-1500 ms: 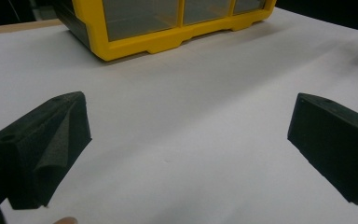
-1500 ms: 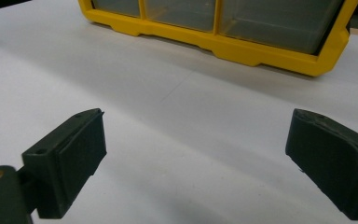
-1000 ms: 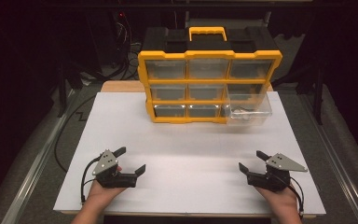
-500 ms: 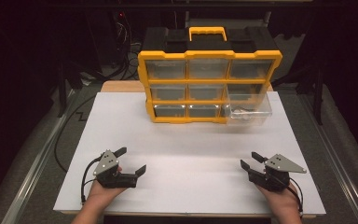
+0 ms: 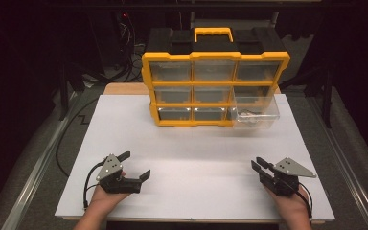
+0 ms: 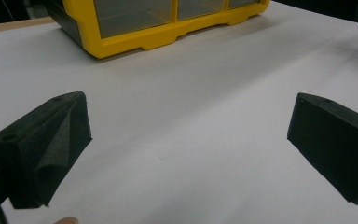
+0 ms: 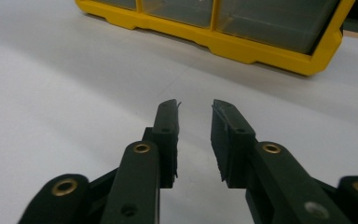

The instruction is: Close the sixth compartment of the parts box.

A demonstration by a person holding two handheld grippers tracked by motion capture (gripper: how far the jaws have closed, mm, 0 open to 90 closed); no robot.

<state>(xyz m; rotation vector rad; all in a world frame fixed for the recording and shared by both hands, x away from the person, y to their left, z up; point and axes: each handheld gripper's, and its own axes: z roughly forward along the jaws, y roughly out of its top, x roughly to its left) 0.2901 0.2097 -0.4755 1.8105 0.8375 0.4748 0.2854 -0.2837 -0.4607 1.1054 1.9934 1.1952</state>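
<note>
A clear plastic drawer point(image 5: 255, 114), pulled out of the bottom right bay of a yellow-and-black nine-drawer parts organiser point(image 5: 214, 76), sits well ahead of both sets of jaws, with small metal pieces dimly visible inside. It looks like the item in hand, though nothing touches it.

The right gripper point(image 5: 262, 168) rests low on the white desk point(image 5: 196, 143), its jaws narrowed to a slim gap and holding nothing; in the right gripper view point(image 7: 195, 108) they point at the organiser's yellow base, slightly left of the open drawer. Over the last second this gripper has eased a little forward and inward, a sign it is probably starting toward the drawer.

The left gripper point(image 5: 135, 165) has stayed put, jaws spread wide and empty point(image 6: 186, 135), the organiser's bottom left corner far ahead of them.

Bare white board lies between each set of jaws and the organiser, with no obstacle on the way. The drawer overhangs forward of the cabinet, so its front lip would be met first. The desk's right edge runs close beside the right hand point(image 5: 294, 208), leaving less room outward than inward.
</note>
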